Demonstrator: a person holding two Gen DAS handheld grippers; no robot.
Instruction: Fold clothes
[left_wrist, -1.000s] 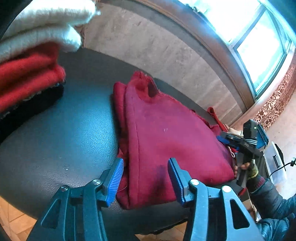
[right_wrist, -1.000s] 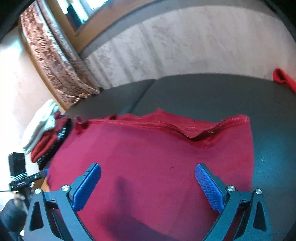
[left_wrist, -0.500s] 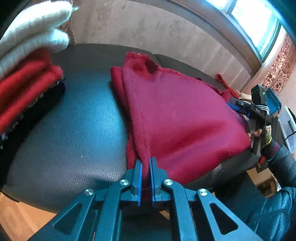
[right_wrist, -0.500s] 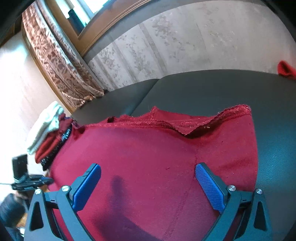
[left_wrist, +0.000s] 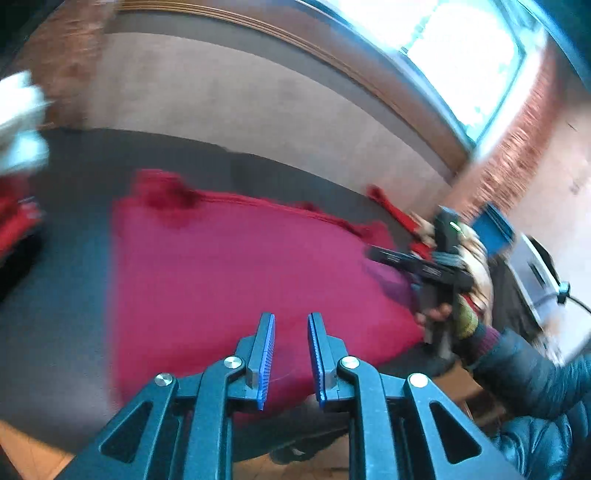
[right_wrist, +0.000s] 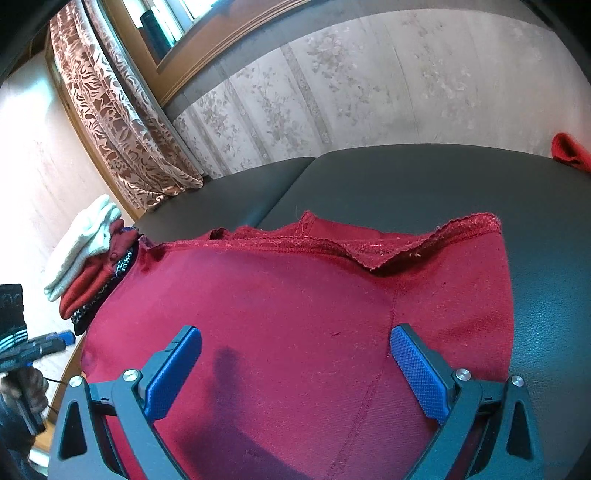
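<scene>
Only the left wrist view shows the left gripper (left_wrist: 290, 354), jaws narrowly parted and opening, empty above the near edge of the folded red garment (left_wrist: 229, 280). The right gripper (right_wrist: 295, 369) hovers wide open over it. The garment lies on a dark leather seat (right_wrist: 424, 177) beside 1 stack of folded clothes (right_wrist: 88, 258), below wallpaper and a curtained window.

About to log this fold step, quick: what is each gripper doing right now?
Left gripper: jaws opening, a narrow gap, nothing pinched; the red garment lies beyond them.
Right gripper: wide open over the red garment, gripping nothing.
</scene>
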